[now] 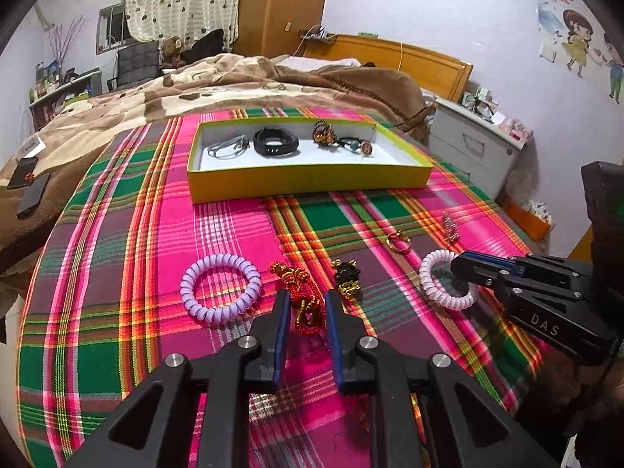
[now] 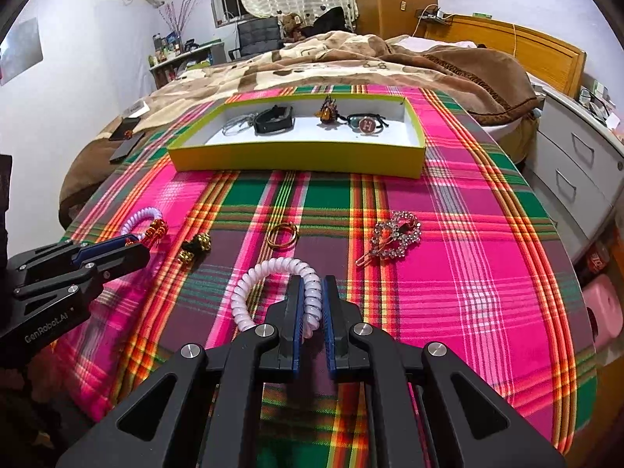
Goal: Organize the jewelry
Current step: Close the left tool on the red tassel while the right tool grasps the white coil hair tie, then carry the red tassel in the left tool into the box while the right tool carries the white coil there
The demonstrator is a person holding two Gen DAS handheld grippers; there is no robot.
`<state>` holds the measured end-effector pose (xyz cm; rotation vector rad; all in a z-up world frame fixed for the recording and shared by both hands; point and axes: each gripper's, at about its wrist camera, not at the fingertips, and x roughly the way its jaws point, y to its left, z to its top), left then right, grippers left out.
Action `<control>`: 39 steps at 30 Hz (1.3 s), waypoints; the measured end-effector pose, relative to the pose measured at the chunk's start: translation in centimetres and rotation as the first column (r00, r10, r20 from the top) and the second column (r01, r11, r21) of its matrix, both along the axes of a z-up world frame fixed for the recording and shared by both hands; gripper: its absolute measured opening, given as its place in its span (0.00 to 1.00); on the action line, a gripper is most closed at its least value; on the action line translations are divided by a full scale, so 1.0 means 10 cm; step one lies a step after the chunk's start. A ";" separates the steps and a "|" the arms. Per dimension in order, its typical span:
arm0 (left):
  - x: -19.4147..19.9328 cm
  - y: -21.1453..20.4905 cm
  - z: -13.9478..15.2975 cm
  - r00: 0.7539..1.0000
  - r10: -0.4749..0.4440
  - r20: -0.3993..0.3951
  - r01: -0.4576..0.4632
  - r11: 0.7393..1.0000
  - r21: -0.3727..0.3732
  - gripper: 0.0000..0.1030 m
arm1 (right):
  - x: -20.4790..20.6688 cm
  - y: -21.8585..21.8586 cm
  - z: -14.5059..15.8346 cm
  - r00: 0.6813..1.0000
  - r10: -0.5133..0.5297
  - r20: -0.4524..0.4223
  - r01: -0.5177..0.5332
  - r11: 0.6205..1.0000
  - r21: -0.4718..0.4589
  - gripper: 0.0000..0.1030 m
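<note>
Here the right hand-held gripper (image 2: 312,296) is closed on the pale pink spiral hair tie (image 2: 273,288): its blue pads press one side of the coil, and the rest of the loop lies on the plaid cloth (image 2: 468,234) that covers the counter. The left hand-held gripper (image 1: 308,304) stands partly open, with the red and gold cord (image 1: 304,296) lying between its two fingers; the pads do not press on the cord. Just left of it lies the lilac spiral hair tie (image 1: 220,288), and to its right the black and gold knot (image 1: 346,277). Further on the cloth are the gold ring (image 2: 281,235) and the rhinestone hair clip (image 2: 396,238), apart from each other. At the far side of the cloth sits the yellow-green box (image 2: 296,160), open at the top. In it lie a clear bangle (image 2: 238,121), a black wristband (image 2: 273,120), an amber brooch (image 2: 327,111) and a band with a round "H" charm (image 2: 366,124).
</note>
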<state>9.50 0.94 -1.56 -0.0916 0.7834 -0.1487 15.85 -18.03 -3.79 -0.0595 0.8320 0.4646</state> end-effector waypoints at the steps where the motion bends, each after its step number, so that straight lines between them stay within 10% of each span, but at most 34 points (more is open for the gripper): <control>1: -0.01 0.00 0.02 1.000 -0.002 0.005 0.002 1.000 -0.003 0.17 | -0.01 0.00 0.02 1.000 -0.002 0.004 0.002 1.000 0.003 0.09; 39: 0.63 0.25 0.53 0.991 0.001 0.137 -0.005 1.000 0.031 0.17 | 0.65 0.04 0.52 0.995 -0.017 0.102 0.012 0.999 0.049 0.09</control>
